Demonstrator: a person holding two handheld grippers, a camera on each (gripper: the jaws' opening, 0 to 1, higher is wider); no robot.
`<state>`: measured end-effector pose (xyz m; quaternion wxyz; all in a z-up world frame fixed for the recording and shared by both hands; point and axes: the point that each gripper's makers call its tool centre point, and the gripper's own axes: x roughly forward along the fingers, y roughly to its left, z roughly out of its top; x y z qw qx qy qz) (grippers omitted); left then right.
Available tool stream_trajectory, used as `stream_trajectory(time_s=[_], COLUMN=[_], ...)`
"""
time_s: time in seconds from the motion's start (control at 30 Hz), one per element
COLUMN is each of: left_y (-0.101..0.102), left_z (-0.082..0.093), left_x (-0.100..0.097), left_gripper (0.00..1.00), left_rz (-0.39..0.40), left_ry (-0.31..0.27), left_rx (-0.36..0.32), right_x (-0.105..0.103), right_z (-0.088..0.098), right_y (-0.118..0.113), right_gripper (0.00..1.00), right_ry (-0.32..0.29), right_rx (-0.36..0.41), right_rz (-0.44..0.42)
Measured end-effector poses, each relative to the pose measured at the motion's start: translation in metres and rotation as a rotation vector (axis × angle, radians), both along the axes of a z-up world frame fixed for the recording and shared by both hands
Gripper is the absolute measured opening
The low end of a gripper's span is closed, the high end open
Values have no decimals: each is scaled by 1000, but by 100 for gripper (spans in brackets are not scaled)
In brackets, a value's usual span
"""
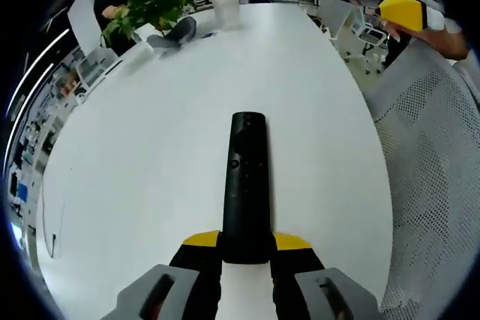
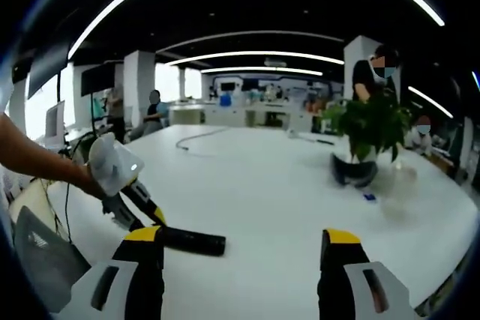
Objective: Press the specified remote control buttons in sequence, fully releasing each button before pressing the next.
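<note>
Left claw (image 1: 246, 249) clamped on the near end of the black remote (image 1: 246, 177), flat on white tabletop (image 1: 150, 155). Right claw (image 2: 244, 260) spread apart, holding nothing.

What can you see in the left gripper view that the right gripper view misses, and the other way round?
The left gripper view looks straight down the black remote clamped between its jaws, its top face with its buttons visible, plus a white mesh chair. The right gripper view shows its own open jaws and the left gripper from the side, held by a person's hand. Both show the remote, the white table and a potted plant.
</note>
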<state>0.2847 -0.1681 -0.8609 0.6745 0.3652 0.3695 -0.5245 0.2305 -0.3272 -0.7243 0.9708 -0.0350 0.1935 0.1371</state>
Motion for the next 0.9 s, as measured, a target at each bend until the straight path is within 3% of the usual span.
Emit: stream_trajectory(time_s=[0.9], left_y=[11], left_z=[1], left_x=[82], left_gripper=[23], left_rz=[-53], left_ry=[-58], left_rx=[119], right_x=[0], right_z=[-5], right_y=[-5], right_gripper=[83], right_ry=[23], right_rx=[-14], right_rz=[-20])
